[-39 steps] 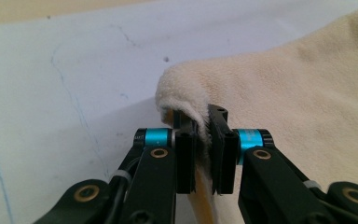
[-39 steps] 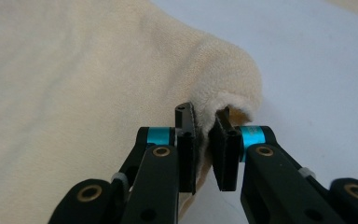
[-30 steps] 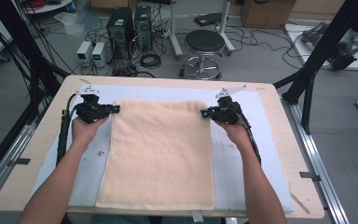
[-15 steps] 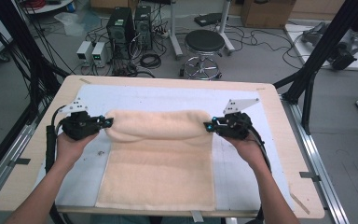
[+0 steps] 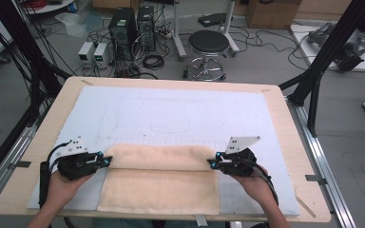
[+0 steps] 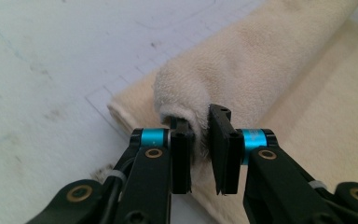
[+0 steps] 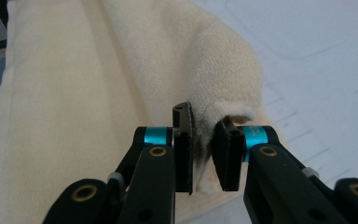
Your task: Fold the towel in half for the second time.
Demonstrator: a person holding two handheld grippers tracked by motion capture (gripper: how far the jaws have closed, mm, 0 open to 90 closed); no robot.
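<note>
I have drawn the far edge of the cream terry-cloth towel toward me across the pale counter, my left gripper and right gripper pinching its corners in nearly closed jaws, the fold almost complete.

Left claw, right claw — both clamped, facing inward.

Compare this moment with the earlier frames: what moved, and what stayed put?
Both grippers, left gripper and right gripper, carried the towel's far edge toward the person, from the far corners almost over the near half, so the fold has travelled forward. Each is clamped on its corner throughout. The near half and the white mat stayed in place.
</note>
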